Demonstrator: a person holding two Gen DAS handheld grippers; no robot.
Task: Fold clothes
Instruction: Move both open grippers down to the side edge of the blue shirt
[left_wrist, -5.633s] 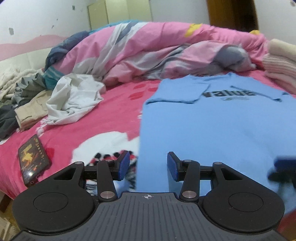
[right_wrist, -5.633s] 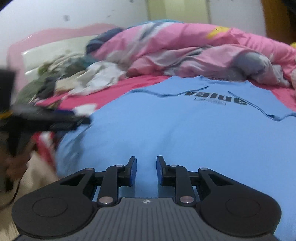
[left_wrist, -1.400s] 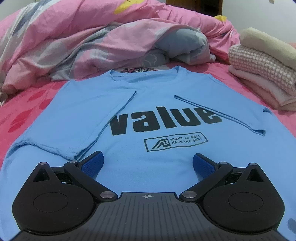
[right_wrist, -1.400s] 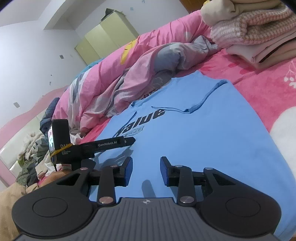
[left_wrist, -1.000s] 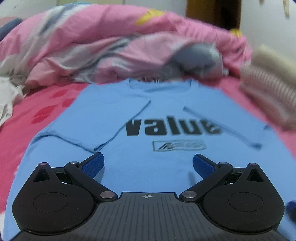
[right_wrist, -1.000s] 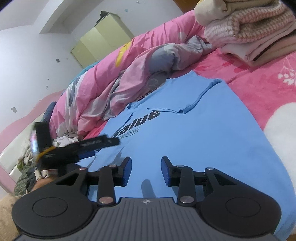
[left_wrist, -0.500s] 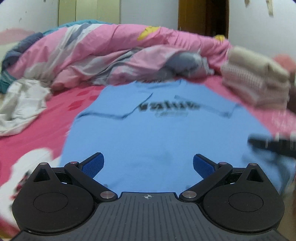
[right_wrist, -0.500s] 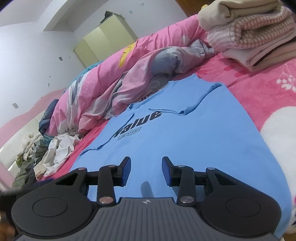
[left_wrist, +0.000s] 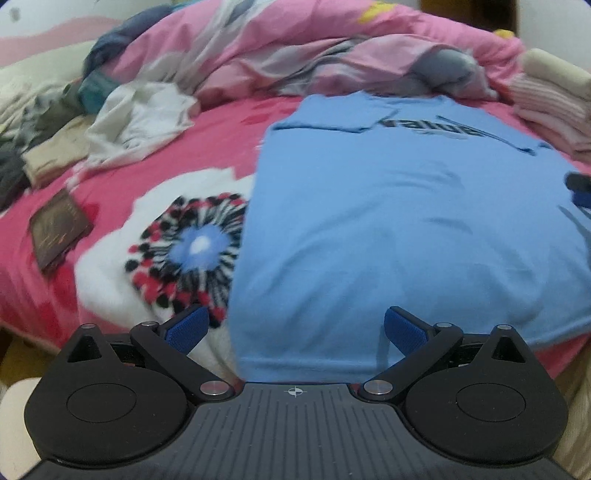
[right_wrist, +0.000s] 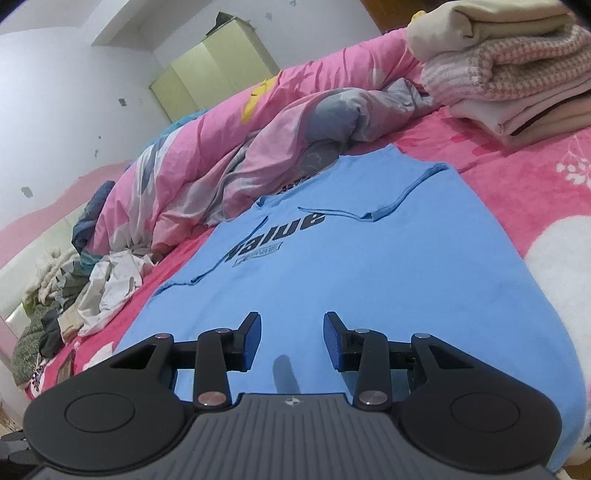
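Observation:
A light blue T-shirt (left_wrist: 399, 221) with black "value" lettering lies flat on the pink bed, both sleeves folded inward. In the left wrist view my left gripper (left_wrist: 295, 328) stands wide open above the shirt's near left hem corner, nothing between its blue pads. The right wrist view shows the same T-shirt (right_wrist: 351, 258) from its lower right side. My right gripper (right_wrist: 291, 339) hovers over the hem, jaws partly apart and empty. The right gripper's tip (left_wrist: 580, 188) shows at the right edge of the left wrist view.
A crumpled pink and grey duvet (left_wrist: 332, 55) lies behind the shirt. A stack of folded clothes (right_wrist: 509, 74) stands at the far right. Unfolded clothes (left_wrist: 122, 118) are heaped at the left, with a phone (left_wrist: 55, 229) nearer. The bed edge (left_wrist: 22, 332) runs just below my left gripper.
My left gripper has swung left and back from the shirt's chest to its lower left hem corner, still wide open. It has left the right wrist view. The right gripper barely moved.

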